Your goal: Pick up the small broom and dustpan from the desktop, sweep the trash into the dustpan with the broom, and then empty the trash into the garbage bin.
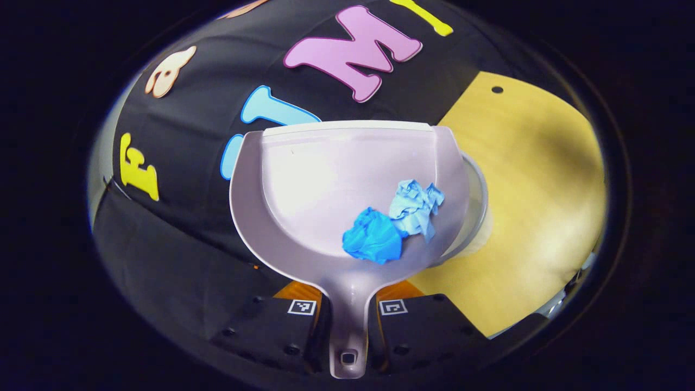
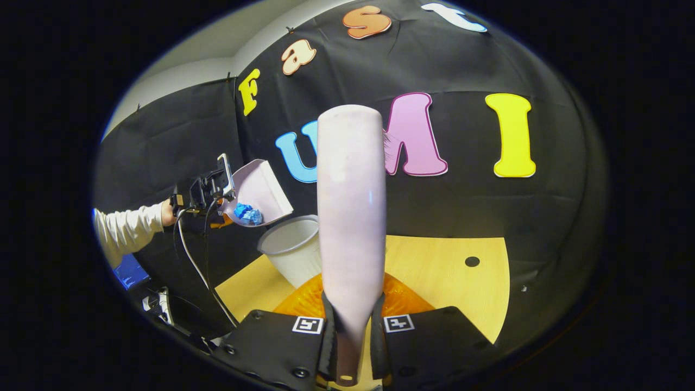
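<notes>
The left hand-held gripper [image 1: 347, 320] squeezes the dustpan [image 1: 326, 179] by its handle and holds it up in the air, right over the white garbage bin [image 2: 290, 250] on the tabletop [image 2: 434, 271]. Two blue paper balls [image 1: 393, 220] sit deep inside, near the handle. The right hand-held gripper [image 2: 350, 331] squeezes the broom [image 2: 350, 206], standing upright. If the dustpan tips sideways, the balls could roll off and miss the bin.

Dustpan [image 1: 304, 179] glossy smooth plastic; trash [image 1: 393, 220] crumpled paper; desktop [image 1: 532, 206] matt wood
</notes>
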Motion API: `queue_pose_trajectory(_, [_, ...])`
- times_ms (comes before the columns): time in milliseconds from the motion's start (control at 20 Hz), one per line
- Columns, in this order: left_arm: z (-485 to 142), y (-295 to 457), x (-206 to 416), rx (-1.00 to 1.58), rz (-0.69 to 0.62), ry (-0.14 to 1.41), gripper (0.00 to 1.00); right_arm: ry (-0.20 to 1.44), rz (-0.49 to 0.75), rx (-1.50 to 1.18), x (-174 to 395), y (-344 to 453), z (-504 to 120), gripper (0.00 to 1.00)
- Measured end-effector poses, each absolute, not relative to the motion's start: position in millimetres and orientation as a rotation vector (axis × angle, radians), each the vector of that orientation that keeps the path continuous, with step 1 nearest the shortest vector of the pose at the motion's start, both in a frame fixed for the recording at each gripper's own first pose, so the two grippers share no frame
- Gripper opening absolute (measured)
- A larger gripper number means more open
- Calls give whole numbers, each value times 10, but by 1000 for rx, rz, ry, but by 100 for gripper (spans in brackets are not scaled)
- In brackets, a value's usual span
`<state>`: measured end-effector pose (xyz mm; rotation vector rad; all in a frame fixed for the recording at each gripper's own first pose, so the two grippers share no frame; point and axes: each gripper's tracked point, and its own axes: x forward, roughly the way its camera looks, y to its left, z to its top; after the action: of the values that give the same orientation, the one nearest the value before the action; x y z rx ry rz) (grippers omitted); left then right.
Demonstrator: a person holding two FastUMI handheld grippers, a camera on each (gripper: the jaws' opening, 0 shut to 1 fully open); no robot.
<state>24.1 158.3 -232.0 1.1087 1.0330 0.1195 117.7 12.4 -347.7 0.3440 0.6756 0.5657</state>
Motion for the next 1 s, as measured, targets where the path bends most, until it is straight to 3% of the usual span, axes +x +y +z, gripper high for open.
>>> queue_pose_trajectory(300, [-2325, 1863, 144, 1699, 52, 1126, 27, 705, 570, 360, 1006, 78, -3593, 26])
queue_pose_trajectory(450, [-2240, 1890, 195, 2124, 9, 1048, 26, 738, 567, 350, 897, 39, -3716, 26])
queue_pose_trajectory(550, [-2310, 1872, 110, 2227, -8, 1024, 24, 751, 560, 328, 841, 0, -3776, 26])
queue_pose_trajectory(750, [-2305, 1837, 159, 2202, -14, 957, 26, 761, 554, 312, 793, -29, -3821, 26])
queue_pose_trajectory(1000, [-2166, 1611, 90, 1691, 185, 818, 26, 739, 525, 297, 859, -70, -3729, 26])
